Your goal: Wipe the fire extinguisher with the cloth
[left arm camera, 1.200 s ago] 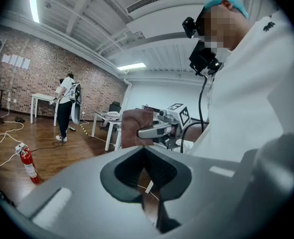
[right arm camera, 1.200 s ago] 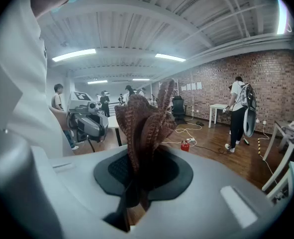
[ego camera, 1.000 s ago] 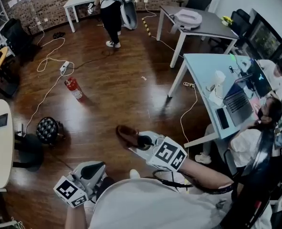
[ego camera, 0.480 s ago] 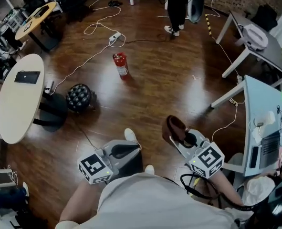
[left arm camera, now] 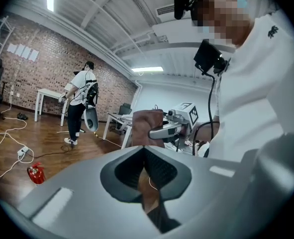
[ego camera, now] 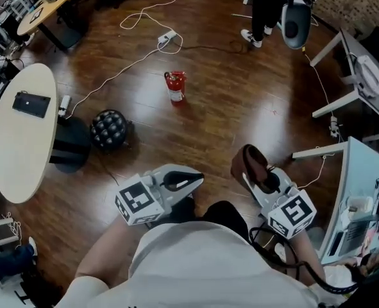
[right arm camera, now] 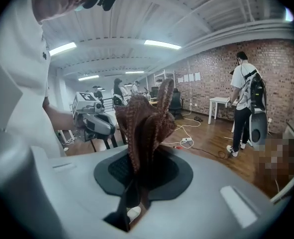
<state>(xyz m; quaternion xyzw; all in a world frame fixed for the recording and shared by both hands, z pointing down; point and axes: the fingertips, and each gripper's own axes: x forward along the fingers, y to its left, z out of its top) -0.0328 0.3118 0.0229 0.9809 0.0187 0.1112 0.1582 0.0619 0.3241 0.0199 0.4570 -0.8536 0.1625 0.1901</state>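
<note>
Fire extinguisher point(ego camera: 176, 86): red, on the wooden floor point(ego camera: 227, 101), well apart from the person and both claws; it seems to stand with a slight lean, too small to be sure; it also shows small and low at 8 o'clock in the left gripper view point(left arm camera: 36, 173).

Around it: a white power strip point(ego camera: 167, 39) with trailing cable at its 12 o'clock; a dark studded ball point(ego camera: 109, 128) at its 8 o'clock; a second person point(ego camera: 266, 5) standing off at its 1 o'clock.

Cloth point(ego camera: 252, 162): brown, bunched, clenched in the right claw point(ego camera: 258, 175); in the right gripper view it rises in folds from between the jaws point(right arm camera: 144, 123); the extinguisher sits at 11 o'clock from it.

Left claw point(ego camera: 199, 179): jaws pressed together on nothing, held by the person's waist; the extinguisher is near 12 o'clock from it.

Step in hand, by my reading: approach; cloth secured, no wiping begun.

Next move calls for closing the gap to the extinguisher, then bending low to bring the cloth against its body; the left claw would likely need to part and steady the cylinder, lest it tip or roll under the wiping.
</note>
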